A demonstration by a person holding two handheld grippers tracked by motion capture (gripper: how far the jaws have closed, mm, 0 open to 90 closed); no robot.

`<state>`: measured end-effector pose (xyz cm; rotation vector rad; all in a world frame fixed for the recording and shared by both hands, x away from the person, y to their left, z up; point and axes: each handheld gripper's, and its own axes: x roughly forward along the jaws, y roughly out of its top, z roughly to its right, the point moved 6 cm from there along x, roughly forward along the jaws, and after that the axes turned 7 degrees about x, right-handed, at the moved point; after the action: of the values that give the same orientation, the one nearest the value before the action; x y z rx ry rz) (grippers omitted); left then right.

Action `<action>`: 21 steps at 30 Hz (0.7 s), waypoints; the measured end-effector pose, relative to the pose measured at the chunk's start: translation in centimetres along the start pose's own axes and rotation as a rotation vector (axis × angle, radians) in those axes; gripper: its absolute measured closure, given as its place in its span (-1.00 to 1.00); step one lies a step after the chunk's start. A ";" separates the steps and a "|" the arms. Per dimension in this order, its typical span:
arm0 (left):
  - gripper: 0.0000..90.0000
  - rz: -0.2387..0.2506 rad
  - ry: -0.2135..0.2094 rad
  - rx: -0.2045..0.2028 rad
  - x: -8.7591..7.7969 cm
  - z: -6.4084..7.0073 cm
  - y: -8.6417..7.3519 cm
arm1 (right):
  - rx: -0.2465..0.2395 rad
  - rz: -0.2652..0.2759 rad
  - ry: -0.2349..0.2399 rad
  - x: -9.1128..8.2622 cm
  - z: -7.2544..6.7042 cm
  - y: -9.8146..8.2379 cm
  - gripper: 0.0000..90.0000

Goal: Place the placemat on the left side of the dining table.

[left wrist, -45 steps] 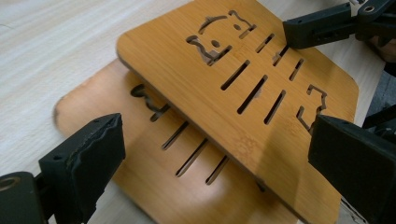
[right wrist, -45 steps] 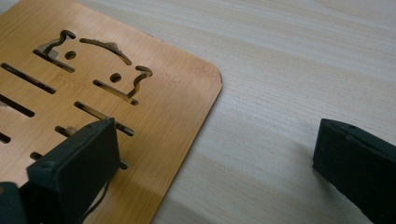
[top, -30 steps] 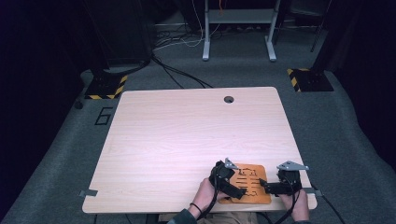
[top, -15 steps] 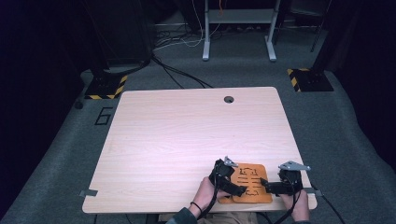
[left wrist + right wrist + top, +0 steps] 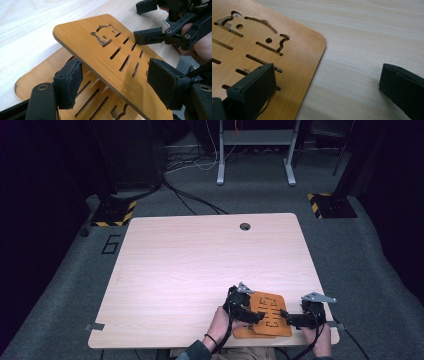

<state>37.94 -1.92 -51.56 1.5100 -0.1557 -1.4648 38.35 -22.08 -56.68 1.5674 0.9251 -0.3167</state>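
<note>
Closing: the left tongs (image 5: 115, 85) have just been narrowing around the raised edge of the upper board (image 5: 105, 57); the board lies between the pads, but gaps show on both sides, so no grip yet.
Meaning: I judge this the start of a grasp, so the upper board can be lifted off the lower board (image 5: 45, 75).
Left tongs: partly open, one pad under the tilted board's edge, the other above its face.
Right tongs: (image 5: 327, 82) wide open, one pad over the board's slotted face, the other over bare worktop (image 5: 367, 37); nothing held.
Hands: little change in place compared with the earlier high views.
Place: both boards sit at the near edge of the worktop (image 5: 200, 255), right of middle, between the two hands, seen in the high view as orange boards (image 5: 267, 312).
Tilt: in the left gripper view the upper board slopes, its far corner lifted clear of the lower one.
Long axis: running roughly from the near edge away from the person; the animal cut-out (image 5: 103, 35) marks the far end.
Slots: short cuts lying across that axis.
</note>
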 end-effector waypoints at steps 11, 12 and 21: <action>-0.22 0.023 -0.006 0.011 -0.9 0.7 1.9 | 0.044 0.017 0.016 -0.1 0.4 0.1 -0.99; -0.19 0.032 -0.008 0.010 -1.0 0.7 2.1 | 0.051 0.020 0.019 -0.2 0.4 0.1 -0.98; -0.05 0.003 -0.005 0.029 -0.7 1.4 3.2 | 0.082 0.035 0.014 -0.2 0.7 0.2 -0.96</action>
<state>38.33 -3.83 -48.59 1.5289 -0.1826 -1.4694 38.56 -22.81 -56.51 1.6616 0.9041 -0.3223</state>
